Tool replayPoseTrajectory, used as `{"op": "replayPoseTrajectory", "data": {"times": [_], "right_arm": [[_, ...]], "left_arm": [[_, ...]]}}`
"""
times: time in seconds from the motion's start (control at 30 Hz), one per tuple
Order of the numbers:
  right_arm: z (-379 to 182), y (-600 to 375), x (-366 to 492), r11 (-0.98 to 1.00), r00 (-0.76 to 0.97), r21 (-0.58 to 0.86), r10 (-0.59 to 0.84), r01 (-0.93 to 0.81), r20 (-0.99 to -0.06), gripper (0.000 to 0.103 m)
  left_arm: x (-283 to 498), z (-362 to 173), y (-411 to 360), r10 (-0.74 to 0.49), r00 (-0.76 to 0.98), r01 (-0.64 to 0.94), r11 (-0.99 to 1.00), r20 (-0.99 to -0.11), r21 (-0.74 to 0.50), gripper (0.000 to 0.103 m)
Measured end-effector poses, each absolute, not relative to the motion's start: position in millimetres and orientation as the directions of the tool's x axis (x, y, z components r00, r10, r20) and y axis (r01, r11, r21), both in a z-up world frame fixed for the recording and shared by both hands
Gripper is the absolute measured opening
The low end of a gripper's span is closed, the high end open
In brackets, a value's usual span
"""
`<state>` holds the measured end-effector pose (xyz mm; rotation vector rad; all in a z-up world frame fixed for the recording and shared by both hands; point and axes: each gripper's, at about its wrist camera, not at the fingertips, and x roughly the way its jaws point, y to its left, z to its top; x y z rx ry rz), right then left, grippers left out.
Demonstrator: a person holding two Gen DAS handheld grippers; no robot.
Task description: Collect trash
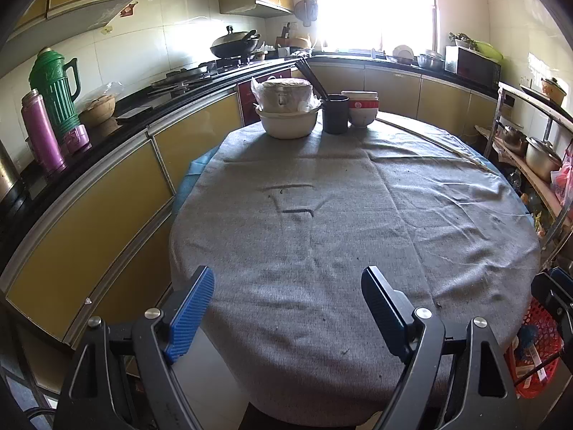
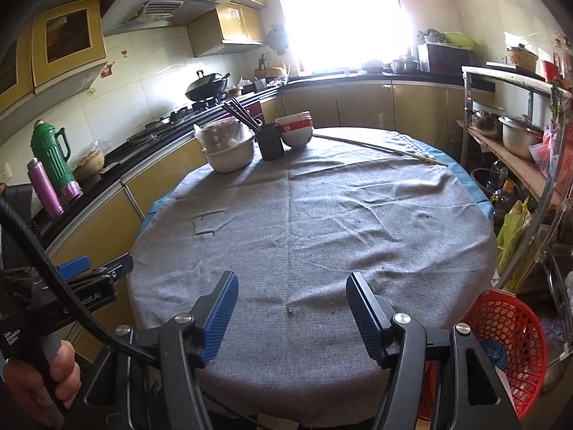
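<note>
A round table under a grey cloth (image 1: 322,222) (image 2: 304,215) fills both views, and small dark crumbs (image 2: 289,311) (image 1: 345,352) dot the cloth near its front edge. A red mesh basket (image 2: 508,329) (image 1: 537,351) stands on the floor at the table's right, with blue and pale scraps inside. My left gripper (image 1: 286,276) hovers open over the near edge with nothing between its blue pads. My right gripper (image 2: 292,279) is also open and empty, just left of the basket. In the right wrist view, the left gripper (image 2: 93,272) shows at the left, held by a hand (image 2: 43,376).
At the far side of the table stand a white basin holding a plastic-wrapped pot (image 1: 286,122), a black chopstick holder (image 1: 335,114) and stacked bowls (image 1: 361,107). A thin stick (image 2: 379,147) lies along the far right rim. Counter with flasks (image 1: 53,107) on the left, metal rack with pots (image 2: 519,139) on the right.
</note>
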<state>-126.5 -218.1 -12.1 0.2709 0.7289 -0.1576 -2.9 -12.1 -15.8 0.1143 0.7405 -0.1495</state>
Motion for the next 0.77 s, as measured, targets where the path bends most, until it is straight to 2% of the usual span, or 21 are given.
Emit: {"op": "replayPoseTrajectory", "data": {"times": [0.47, 0.63, 0.77], "right_arm": [[-31, -225, -95, 0.949, 0.694, 0.17, -0.066, 0.267, -0.717, 0.066], [-53, -241, -73, 0.947, 0.673, 0.155, -0.08, 0.283, -0.736, 0.066], [-83, -279, -43, 0.927, 0.654, 0.176, -0.092, 0.331, -0.751, 0.066]], "left_arm": [[24, -29, -21, -0.124, 0.711, 0.205, 0.978, -0.693, 0.035, 0.085], [53, -50, -31, -0.144, 0.66, 0.234, 0.972, -0.737, 0.02, 0.085], [99, -80, -37, -0.101, 0.622, 0.188, 0.982, -0.776, 0.023, 0.085]]}}
